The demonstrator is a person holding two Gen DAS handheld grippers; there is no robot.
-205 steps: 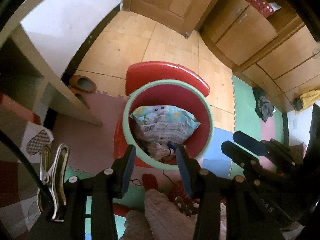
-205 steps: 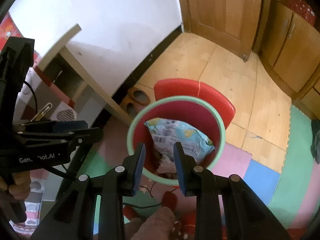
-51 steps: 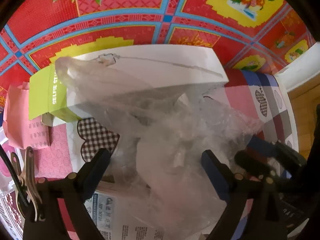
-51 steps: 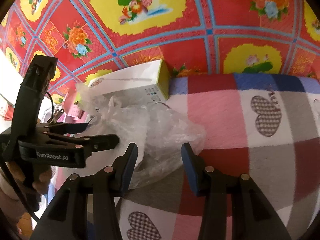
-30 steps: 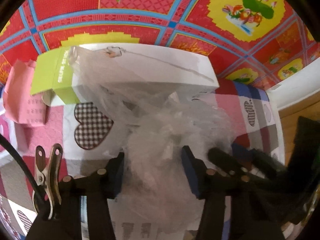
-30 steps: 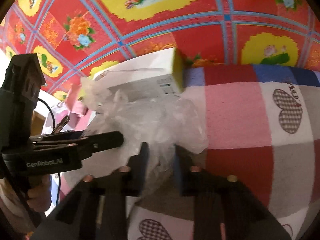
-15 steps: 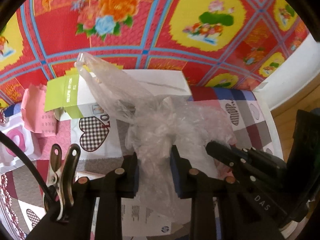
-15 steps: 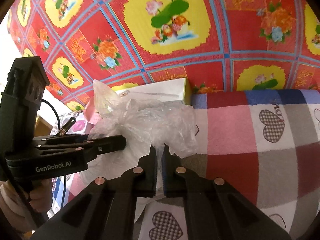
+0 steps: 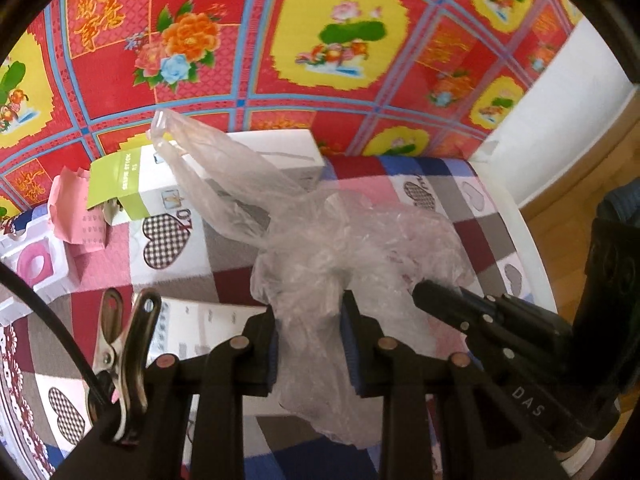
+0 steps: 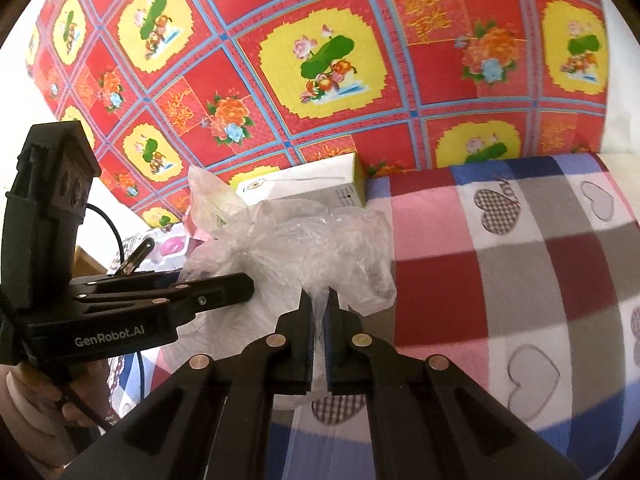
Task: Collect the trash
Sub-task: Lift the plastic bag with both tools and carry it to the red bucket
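A crumpled clear plastic bag [image 9: 320, 248] hangs above the checked blanket [image 9: 472, 240], held by both grippers. My left gripper [image 9: 308, 320] is shut on a thick bunch of the bag, which fills the gap between its fingers. In the left wrist view the right gripper [image 9: 424, 288] comes in from the right and pinches the bag's right side. My right gripper [image 10: 318, 304] is shut on a thin fold of the plastic bag [image 10: 312, 248]. The left gripper [image 10: 240, 284] reaches in from the left there, tips hidden in the plastic. One bag handle [image 9: 172, 132] sticks up to the back left.
A white and green box [image 9: 224, 176] lies behind the bag against the red flowered cloth [image 9: 336, 40]. Pink paper [image 9: 76, 208] and a white and pink item [image 9: 32, 264] lie at the left. A printed sheet [image 9: 200, 328] lies under the left gripper. Wooden floor [image 9: 568, 220] shows at the right.
Both grippers closed on the plastic bag and lifted it off the blanket. The bag is bunched now, and the box behind it looks smaller and farther away.
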